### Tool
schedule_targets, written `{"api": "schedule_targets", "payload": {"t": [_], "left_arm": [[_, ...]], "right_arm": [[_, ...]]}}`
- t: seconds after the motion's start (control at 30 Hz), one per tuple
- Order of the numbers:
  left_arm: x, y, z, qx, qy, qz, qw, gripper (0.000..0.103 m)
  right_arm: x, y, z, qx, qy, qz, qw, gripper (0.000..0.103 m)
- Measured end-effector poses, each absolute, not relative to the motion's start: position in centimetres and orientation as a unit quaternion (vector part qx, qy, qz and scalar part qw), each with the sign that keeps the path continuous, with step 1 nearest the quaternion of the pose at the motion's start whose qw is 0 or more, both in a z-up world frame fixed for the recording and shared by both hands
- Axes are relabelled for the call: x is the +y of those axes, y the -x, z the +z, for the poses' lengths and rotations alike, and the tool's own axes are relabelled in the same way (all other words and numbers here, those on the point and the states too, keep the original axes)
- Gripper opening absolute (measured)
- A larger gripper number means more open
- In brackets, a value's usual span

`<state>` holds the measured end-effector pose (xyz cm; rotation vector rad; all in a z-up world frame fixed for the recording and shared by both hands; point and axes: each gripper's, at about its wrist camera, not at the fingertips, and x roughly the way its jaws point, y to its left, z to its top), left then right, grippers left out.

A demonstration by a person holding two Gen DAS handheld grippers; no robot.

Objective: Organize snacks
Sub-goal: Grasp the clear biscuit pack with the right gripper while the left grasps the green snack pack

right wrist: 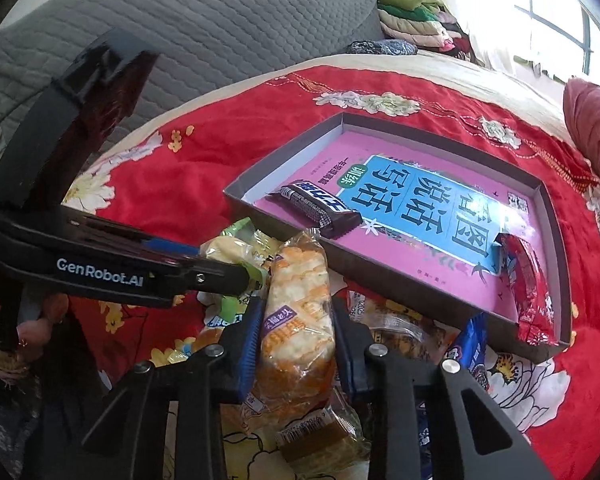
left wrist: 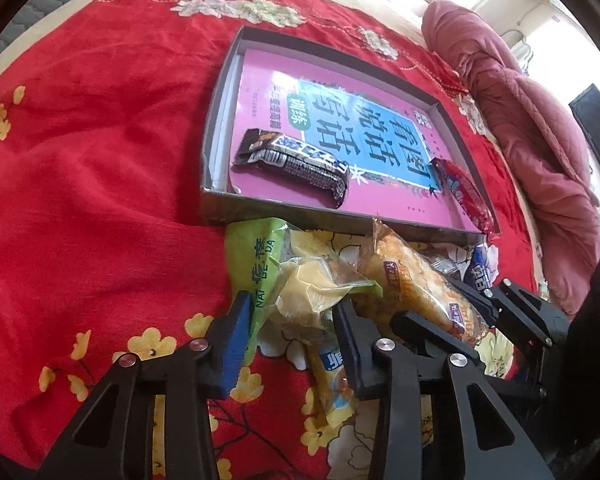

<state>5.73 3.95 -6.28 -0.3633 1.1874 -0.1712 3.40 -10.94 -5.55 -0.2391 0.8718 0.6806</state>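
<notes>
Snacks in wrappers lie partly sorted: two are already inside the shallow box, which sits ahead of both sets of jaws on the red floral bedspread, while a loose heap waits just short of the box's near wall. Inside, the dark chocolate bar lies ahead of the left jaws on a pink and blue book that lines the box floor, and a red packet rests against the wall ahead and to the right of the right jaws. The right gripper has its blue pads pressed on either side of an orange and white rice cracker pack, so it looks clamped on it, with the pack's far end pointing at the box. The left gripper straddles a green-edged pastry bag; its jaws stand apart with the bag between them, and the pads seem to touch the crinkled film without clearly squeezing it, so I judge it open around the bag rather than holding it. Under and beside both sets of jaws more remains: a blue packet to the right of the right jaws, a clear-wrapped piece beneath the cracker pack, and others half hidden. By my estimate the job is well under half done, with two pieces boxed, one in hand and several left.
</notes>
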Motion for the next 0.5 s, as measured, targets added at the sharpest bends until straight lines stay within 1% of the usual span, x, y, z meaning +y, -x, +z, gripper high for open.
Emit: {"api": "schedule_targets", "payload": {"t": [0.27,0.5], "left_arm": [[4.5,-5.0,-4.6,0.542,0.173,-0.078,0.819,0.042],[4.6,-5.0,-3.8,0.538,0.173,-0.076,0.822,0.042]], "right_arm": [[-12.0,-3.6,-4.5,0.408,0.079,0.329,0.848,0.031],[-11.7,-3.7,-4.9,0.419,0.086,0.334,0.84,0.031]]}}
